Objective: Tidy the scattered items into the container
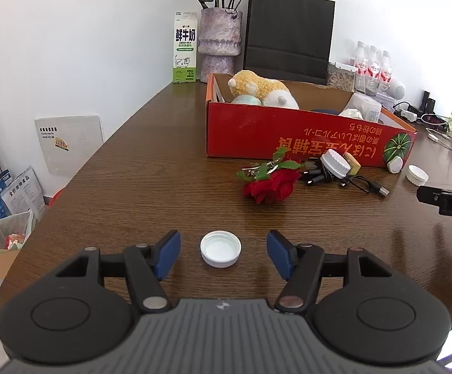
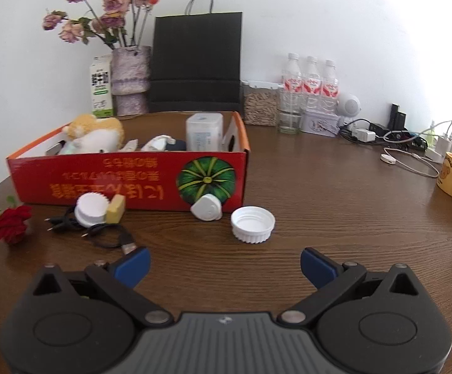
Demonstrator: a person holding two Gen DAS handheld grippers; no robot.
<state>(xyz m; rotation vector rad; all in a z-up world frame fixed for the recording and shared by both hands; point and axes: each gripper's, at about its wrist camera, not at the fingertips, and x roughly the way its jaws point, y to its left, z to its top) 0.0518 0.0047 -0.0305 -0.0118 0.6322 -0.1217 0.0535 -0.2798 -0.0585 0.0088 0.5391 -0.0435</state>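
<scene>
Partly done | in red cardboard box (image 2: 126, 184): plush toy (image 2: 96, 137), clear tub, possibly tissues | left on table (image 1: 151, 187): small white cap (image 1: 220, 248) between released left claw (image 1: 223, 254) fingers; ribbed cap (image 2: 252, 224) ahead of released right claw (image 2: 225, 268); rose (image 1: 271, 185), cable (image 2: 101, 230)

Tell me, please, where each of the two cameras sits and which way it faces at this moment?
Left wrist: sits on the left gripper, low over the table, facing a white cap between its open blue fingers, with the red box beyond; the right gripper's tip shows at the right edge.
Right wrist: sits on the right gripper, facing the red box and a ribbed white cap; its own open fingers show.
Shared: box, red rose, cable, black bag, vase.
</scene>
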